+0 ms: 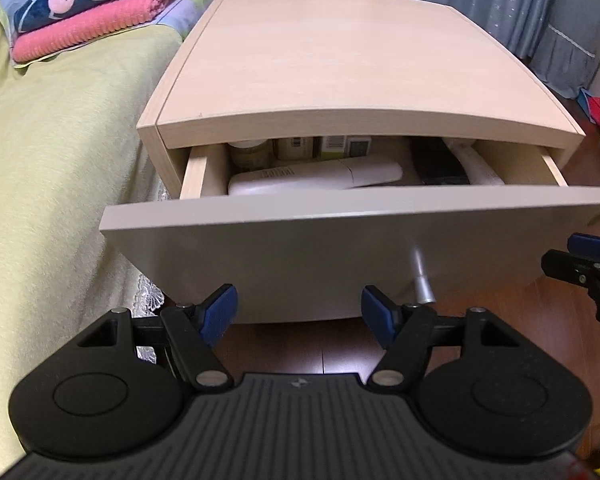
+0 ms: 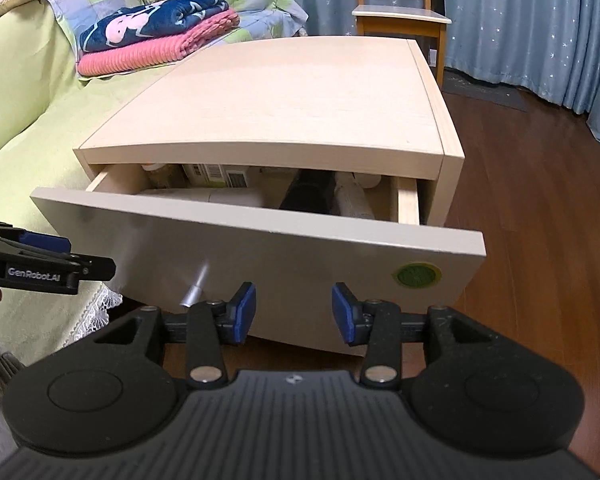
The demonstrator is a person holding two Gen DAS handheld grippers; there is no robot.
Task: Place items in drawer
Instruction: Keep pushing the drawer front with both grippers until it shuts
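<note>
Under the nightstand's [image 1: 340,64] overhanging top, most of the half-open drawer [image 1: 340,236] is hidden: only a white bottle [image 1: 316,178] lying flat, a dark object [image 1: 440,164], boxes [image 2: 216,174] and a jar [image 1: 250,152] behind show, labels unreadable. Both claws hang low before the pale grey drawer front, apart from it. The left claw [image 1: 298,318] is spread and empty. The right claw [image 2: 293,312] likewise gapes empty, just right of the silver knob [image 2: 194,286].
</note>
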